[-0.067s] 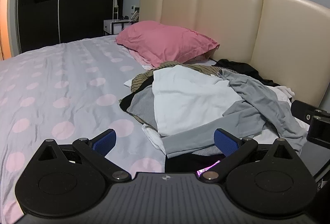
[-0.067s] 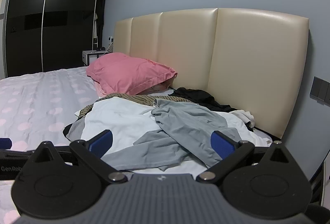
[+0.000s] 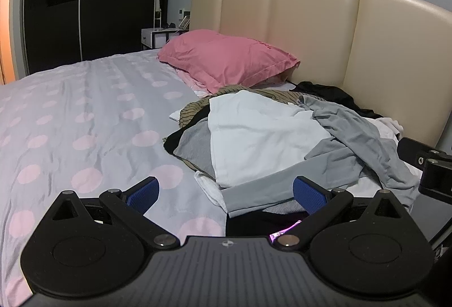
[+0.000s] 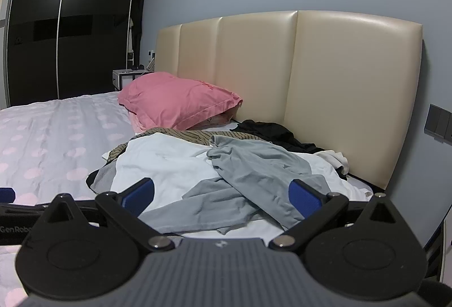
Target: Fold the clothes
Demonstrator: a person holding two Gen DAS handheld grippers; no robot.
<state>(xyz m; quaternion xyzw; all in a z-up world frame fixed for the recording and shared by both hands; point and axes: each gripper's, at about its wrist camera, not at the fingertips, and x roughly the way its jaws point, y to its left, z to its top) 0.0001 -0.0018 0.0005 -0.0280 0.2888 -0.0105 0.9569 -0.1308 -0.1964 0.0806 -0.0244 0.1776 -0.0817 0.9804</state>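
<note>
A heap of loose clothes lies on the bed by the headboard. A crumpled grey top (image 3: 364, 143) (image 4: 254, 174) lies on top, over a white shirt (image 3: 260, 137) (image 4: 166, 162). A striped olive garment (image 3: 197, 106) (image 4: 180, 134) and a black garment (image 3: 333, 95) (image 4: 271, 131) lie behind them. My left gripper (image 3: 226, 191) is open and empty, just short of the heap's near edge. My right gripper (image 4: 220, 194) is open and empty, close over the grey top. The right gripper's body shows at the left wrist view's right edge (image 3: 432, 171).
A pink pillow (image 3: 226, 58) (image 4: 178, 100) lies behind the heap. The grey bedspread with pink dots (image 3: 84, 123) (image 4: 50, 137) stretches left. A cream padded headboard (image 3: 339, 47) (image 4: 325, 80) stands behind. A dark wardrobe (image 3: 70, 10) and a nightstand (image 3: 161, 35) stand far left.
</note>
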